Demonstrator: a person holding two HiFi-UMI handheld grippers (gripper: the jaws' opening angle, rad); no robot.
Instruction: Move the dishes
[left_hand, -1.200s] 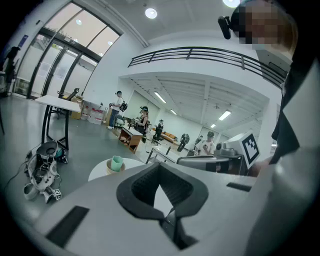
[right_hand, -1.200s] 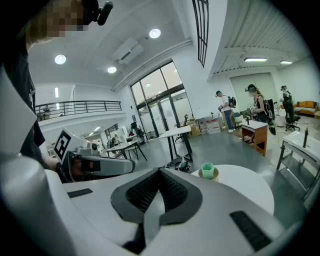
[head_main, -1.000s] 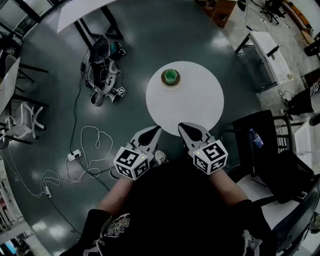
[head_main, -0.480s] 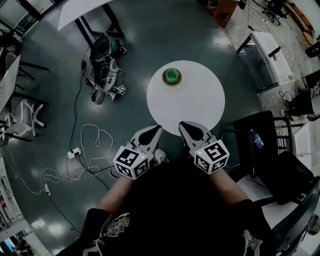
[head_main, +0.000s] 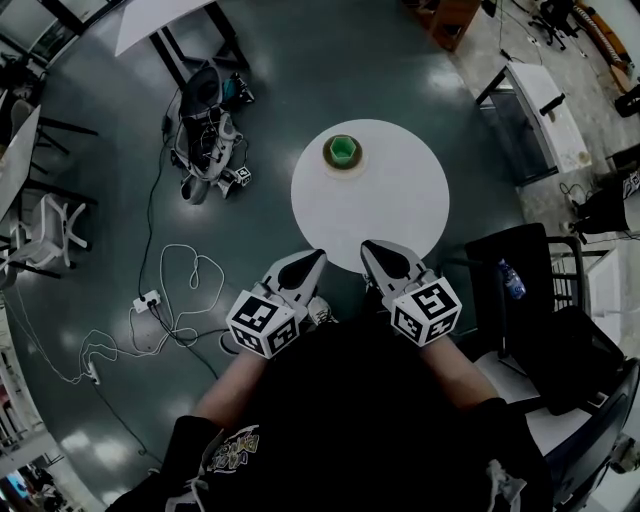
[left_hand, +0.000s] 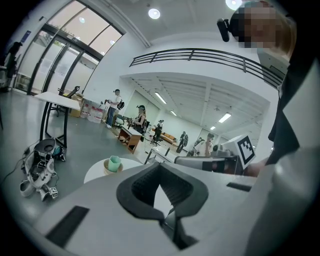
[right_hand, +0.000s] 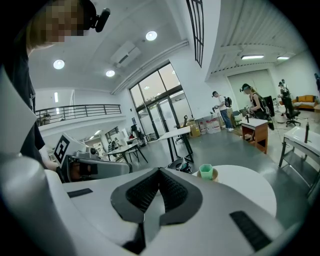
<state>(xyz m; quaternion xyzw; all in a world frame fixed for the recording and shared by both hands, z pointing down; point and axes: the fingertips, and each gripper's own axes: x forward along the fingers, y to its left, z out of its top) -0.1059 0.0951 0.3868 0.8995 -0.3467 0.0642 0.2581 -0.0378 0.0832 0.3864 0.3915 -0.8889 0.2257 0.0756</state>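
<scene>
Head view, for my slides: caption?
Left hand-held gripper and right hand-held gripper shut at white table's near edge; green cup opposite.

right gripper (right_hand: 159, 170) jaws together, green cup (right_hand: 205, 171) on round table (right_hand: 250, 191) beyond

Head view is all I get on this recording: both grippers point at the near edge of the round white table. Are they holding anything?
Observer: No. The left gripper has its jaws together with nothing between them.
Operator: And the other one?
Observer: The right gripper is the same, shut and empty.
Operator: What is the green thing at the far side?
Observer: Seen from the side, it is a green cup standing upright in a shallow tan dish, well taller than the dish's rim.
</scene>
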